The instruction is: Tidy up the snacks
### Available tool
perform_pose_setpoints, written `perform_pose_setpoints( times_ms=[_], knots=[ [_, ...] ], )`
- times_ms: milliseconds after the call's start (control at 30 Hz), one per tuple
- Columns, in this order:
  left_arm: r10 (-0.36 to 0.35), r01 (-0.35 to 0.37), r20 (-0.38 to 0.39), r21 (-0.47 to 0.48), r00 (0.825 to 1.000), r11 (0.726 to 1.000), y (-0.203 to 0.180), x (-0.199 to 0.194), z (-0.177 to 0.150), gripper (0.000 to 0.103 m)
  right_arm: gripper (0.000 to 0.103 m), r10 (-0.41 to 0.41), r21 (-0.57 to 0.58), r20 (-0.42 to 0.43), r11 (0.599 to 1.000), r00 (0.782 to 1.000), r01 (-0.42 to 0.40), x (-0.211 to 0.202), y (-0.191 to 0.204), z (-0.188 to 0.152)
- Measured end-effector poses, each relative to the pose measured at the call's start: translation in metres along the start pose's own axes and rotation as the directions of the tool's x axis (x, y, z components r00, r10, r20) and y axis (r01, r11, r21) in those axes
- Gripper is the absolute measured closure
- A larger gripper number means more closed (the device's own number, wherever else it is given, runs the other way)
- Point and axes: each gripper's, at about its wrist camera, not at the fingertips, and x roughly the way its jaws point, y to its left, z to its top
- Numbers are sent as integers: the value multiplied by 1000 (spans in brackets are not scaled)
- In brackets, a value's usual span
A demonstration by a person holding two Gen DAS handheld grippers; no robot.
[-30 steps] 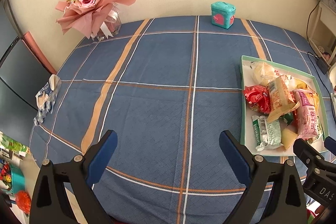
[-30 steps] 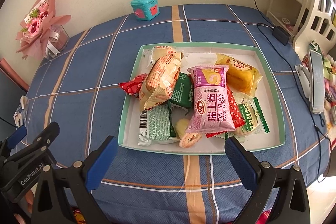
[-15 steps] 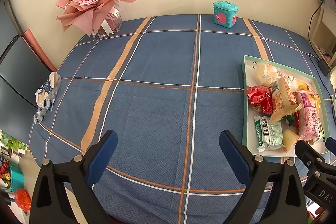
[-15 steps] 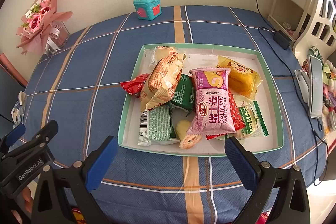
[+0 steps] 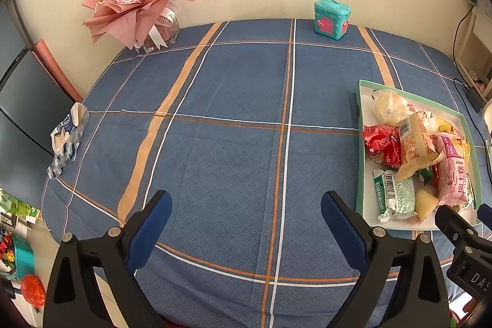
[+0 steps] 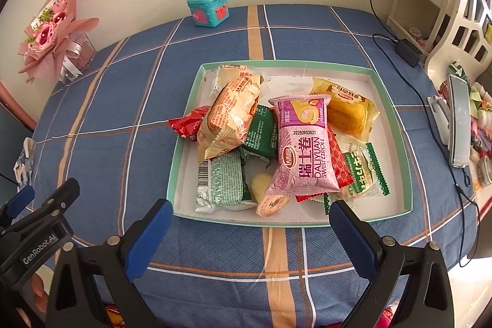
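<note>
Snacks (image 6: 303, 143) overlapping (lower wrappers half-hidden)

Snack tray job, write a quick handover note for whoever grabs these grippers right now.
Left gripper: open, empty, over bare blue tablecloth, left of the tray.
Right gripper: open, empty, at the near rim of the tray.
Snacks: all piled in the tray, pink Swiss roll pack on top, red packet hanging over the left rim.
Done: nothing visibly sorted.
Left: the whole pile.

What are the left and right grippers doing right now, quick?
Left gripper: open, holding nothing, over bare tablecloth.
Right gripper: open, holding nothing, facing the snack tray.
</note>
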Motion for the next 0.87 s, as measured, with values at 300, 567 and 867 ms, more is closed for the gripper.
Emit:
perform_pose_setpoints(
  times_ms=[300,567,867],
  knots=[
    [2,-2,-2,-2,1000,1000,1,0,0,5,0,-17,13,-12,1000,1000,18,3,-5,1],
    [13,-13,8,-5,1000,1000,2,0,-1,5,0,-16,16,-10,1000,1000,16,2,-6,1],
    [2,-2,40,-7,999,1000,3,-7,0,5,0,-15,16,-11,1000,1000,15,2,-6,1]
  ],
)
